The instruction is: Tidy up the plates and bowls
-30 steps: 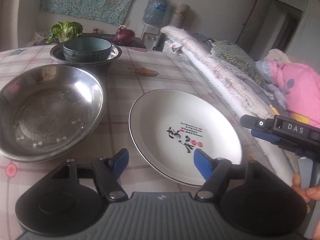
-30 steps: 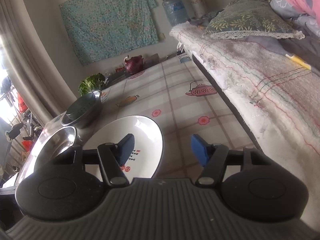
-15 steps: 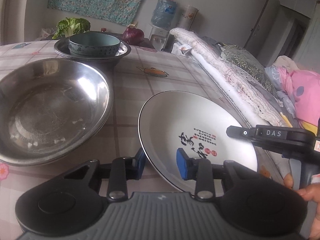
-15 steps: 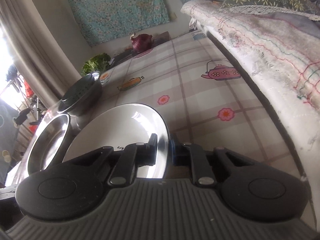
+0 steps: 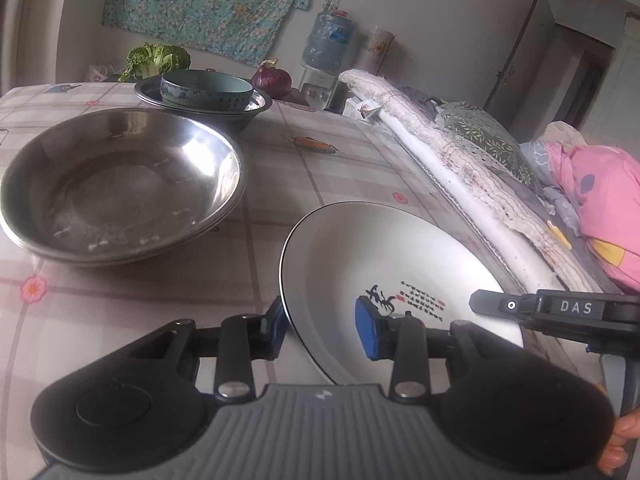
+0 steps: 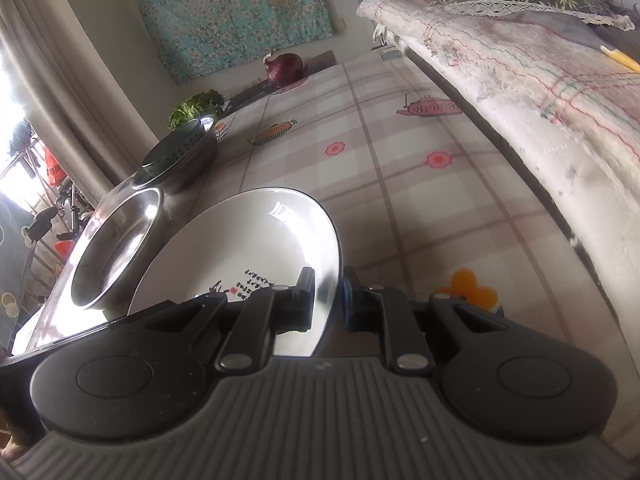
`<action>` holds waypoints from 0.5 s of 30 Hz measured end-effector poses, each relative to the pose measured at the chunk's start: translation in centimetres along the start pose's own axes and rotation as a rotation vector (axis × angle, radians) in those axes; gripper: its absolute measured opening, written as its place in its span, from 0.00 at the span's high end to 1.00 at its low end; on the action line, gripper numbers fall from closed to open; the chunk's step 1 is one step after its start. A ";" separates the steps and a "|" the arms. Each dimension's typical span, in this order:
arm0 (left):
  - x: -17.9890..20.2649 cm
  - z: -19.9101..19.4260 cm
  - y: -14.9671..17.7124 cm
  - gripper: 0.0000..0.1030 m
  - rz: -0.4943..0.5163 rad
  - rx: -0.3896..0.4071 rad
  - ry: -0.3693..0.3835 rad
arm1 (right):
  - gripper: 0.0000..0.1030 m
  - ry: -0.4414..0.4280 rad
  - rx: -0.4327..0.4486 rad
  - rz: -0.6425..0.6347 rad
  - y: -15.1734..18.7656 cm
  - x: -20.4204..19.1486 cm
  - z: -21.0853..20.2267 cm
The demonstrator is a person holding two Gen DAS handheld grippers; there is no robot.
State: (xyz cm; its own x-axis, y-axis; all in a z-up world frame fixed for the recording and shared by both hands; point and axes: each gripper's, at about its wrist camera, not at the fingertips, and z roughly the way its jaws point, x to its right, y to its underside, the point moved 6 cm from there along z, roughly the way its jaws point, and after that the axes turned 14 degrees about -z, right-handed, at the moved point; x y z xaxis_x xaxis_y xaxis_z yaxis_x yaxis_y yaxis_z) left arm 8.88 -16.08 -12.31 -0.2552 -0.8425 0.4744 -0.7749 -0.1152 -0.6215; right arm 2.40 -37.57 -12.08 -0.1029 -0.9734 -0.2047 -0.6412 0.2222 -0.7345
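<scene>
Nesting: blue bowl (image 5: 206, 90) inside far steel basin (image 5: 256, 104); near basin (image 5: 120, 184) empty.

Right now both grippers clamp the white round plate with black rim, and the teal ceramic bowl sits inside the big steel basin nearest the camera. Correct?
One error: the teal ceramic bowl sits in the far, smaller steel basin, not in the big steel basin, which holds no dishes, as the left wrist view shows. The rest holds: the left gripper and right gripper each straddle the white plate's rim.

I see the round white ceramic plate (image 5: 400, 264) tilted, its black calligraphy showing; the large steel basin (image 5: 120, 184) lies at its ten o'clock
</scene>
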 end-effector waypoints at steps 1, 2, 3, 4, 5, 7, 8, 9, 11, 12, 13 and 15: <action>-0.1 -0.3 0.2 0.64 0.000 -0.003 0.000 | 0.86 -0.002 0.000 0.002 0.3 -0.2 -0.3; -0.3 -0.7 0.4 0.63 -0.003 -0.007 -0.001 | 0.86 -0.005 -0.001 0.001 0.6 -0.5 -0.6; -0.5 -1.1 0.6 0.63 -0.007 -0.010 -0.002 | 0.85 -0.007 -0.004 -0.004 0.9 -0.9 -0.9; -0.8 -1.6 0.8 0.63 -0.013 -0.011 -0.005 | 0.85 -0.011 -0.007 -0.011 1.2 -1.4 -1.1; -1.2 -2.0 0.9 0.63 -0.021 -0.012 -0.008 | 0.85 -0.017 -0.009 -0.017 1.6 -1.8 -1.4; -2.2 -3.0 1.1 0.63 -0.040 -0.013 -0.014 | 0.85 -0.037 -0.016 -0.027 2.3 -2.9 -1.8; -2.7 -3.5 1.1 0.63 -0.049 -0.013 -0.017 | 0.85 -0.049 -0.020 -0.031 2.5 -3.5 -1.9; -3.2 -4.0 1.1 0.63 -0.059 -0.013 -0.019 | 0.85 -0.061 -0.024 -0.035 2.8 -4.1 -2.0; -4.3 -5.0 1.3 0.63 -0.075 -0.013 -0.029 | 0.85 -0.082 -0.027 -0.049 3.2 -5.2 -2.1; -4.7 -5.4 1.3 0.63 -0.080 -0.014 -0.033 | 0.85 -0.091 -0.028 -0.056 3.3 -5.7 -2.1; -5.0 -5.8 1.4 0.63 -0.085 -0.015 -0.034 | 0.85 -0.098 -0.029 -0.064 3.3 -6.2 -2.0; -5.4 -6.2 1.5 0.63 -0.085 -0.020 -0.035 | 0.85 -0.106 -0.026 -0.071 3.3 -6.8 -1.8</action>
State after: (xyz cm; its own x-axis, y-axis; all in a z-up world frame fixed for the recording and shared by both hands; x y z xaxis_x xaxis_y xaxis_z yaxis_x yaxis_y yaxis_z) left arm 5.52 -8.40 -11.90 -0.1681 -0.8480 0.5026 -0.8043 -0.1769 -0.5674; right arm -0.41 -30.34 -11.95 0.0240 -0.9750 -0.2209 -0.6638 0.1497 -0.7328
